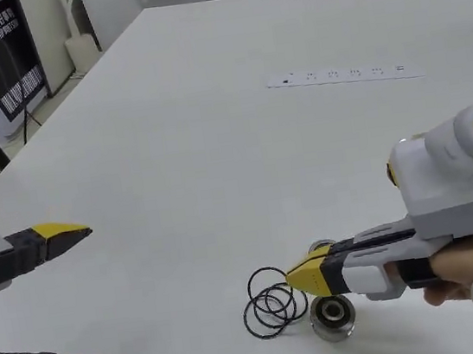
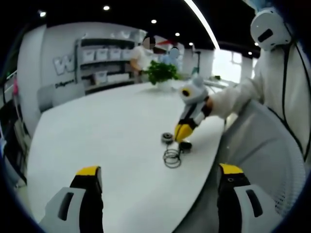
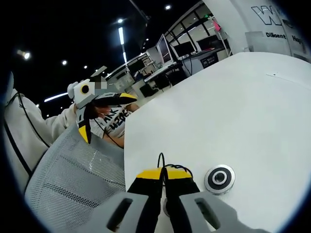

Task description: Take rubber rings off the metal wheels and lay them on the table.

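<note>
Rubber rings (image 1: 273,305): off the wheels, heaped in thin overlapping loops on the table (image 1: 215,145). Lie just beside a metal wheel (image 1: 331,315) resting flat. Second wheel (image 1: 320,245) close behind, partly hidden by the right gripper (image 1: 295,276). Cannot tell at this size whether either wheel carries a ring.

Right gripper: comes in low from the person's right, tips angled down to the table between the two wheels, at the edge of the heap. Judged the posture for setting a ring down with the rest, keeping the loose ones in one place.

- Jaws: together or all but so in the right gripper view, with a thin black loop standing up from between the tips.
- Taken as pinched on one of the rubber rings.

Left gripper (image 1: 118,306): held at the near left, well apart from wheels and heap. Judged parked there to leave room for the working hand.

- Jaws: wide apart, nothing between them, touching nothing.

Risk noted: thin loops likely to tangle, so moving one may drag the others.
</note>
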Tool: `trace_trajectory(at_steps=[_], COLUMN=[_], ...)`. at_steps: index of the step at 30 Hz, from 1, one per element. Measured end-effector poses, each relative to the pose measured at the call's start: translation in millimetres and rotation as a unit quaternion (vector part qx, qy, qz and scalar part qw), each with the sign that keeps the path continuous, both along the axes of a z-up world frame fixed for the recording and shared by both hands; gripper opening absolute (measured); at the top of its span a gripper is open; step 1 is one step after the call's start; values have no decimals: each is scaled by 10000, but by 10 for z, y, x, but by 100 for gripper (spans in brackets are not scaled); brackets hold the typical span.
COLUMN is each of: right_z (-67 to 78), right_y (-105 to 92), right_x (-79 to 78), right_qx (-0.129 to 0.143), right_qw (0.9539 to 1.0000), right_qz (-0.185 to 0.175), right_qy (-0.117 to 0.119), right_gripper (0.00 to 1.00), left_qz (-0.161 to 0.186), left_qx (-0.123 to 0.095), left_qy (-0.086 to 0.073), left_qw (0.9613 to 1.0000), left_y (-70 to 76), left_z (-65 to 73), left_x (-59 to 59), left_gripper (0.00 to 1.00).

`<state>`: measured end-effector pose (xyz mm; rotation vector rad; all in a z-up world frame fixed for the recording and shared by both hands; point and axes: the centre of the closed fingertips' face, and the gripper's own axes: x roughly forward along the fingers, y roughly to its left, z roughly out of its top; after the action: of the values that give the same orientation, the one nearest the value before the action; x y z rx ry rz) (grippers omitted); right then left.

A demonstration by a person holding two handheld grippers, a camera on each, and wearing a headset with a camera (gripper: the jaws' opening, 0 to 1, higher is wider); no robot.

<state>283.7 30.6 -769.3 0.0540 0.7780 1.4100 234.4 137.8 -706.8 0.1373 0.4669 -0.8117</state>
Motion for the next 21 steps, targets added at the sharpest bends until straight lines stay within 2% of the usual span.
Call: trace_trajectory(at_steps=[6, 21], right_z=[-103, -200], right_y=[0, 0], right_x=[14, 32], right_qx=[-106, -232], right_qw=[9999, 9997], right_qz=[-3, -39], right_qy=[78, 116], right_gripper=[0, 0], left_qz=[12, 30], left_qx=[-27, -52], left_qy=[23, 68], left_qw=[10000, 10000], left_y=[-19, -41], left_z=[-11, -25], left_x=[-5, -27], left_gripper=[100, 100])
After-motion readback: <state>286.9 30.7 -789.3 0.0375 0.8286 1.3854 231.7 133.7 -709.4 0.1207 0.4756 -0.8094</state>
